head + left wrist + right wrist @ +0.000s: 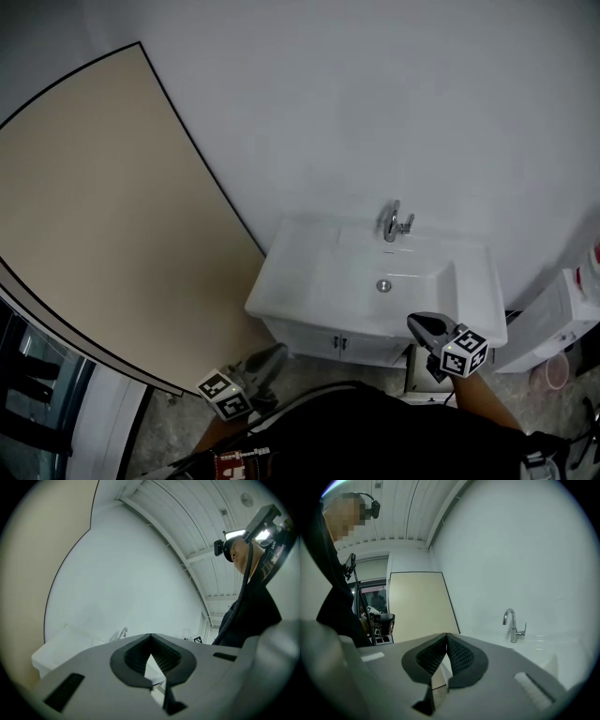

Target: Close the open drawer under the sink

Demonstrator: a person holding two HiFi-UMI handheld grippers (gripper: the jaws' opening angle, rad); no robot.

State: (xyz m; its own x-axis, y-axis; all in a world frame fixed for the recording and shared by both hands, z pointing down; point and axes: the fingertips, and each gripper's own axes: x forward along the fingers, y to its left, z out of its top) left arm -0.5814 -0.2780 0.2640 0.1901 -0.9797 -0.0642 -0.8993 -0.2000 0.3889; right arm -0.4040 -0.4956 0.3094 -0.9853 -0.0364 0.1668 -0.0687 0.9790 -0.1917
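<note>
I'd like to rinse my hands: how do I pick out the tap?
Find the white sink against the pale wall, right of the big beige panel. At the middle of its back rim stands the tap: a small curved chrome spout, the only upright metal thing, unlike the flat drain below.

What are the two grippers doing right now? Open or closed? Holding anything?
Left gripper: jaws closed, holding nothing.
Right gripper: jaws closed, holding nothing.

Mottled floor (169, 427) carries the white sink cabinet (349, 343) (a pink basin (555, 372) too).
</note>
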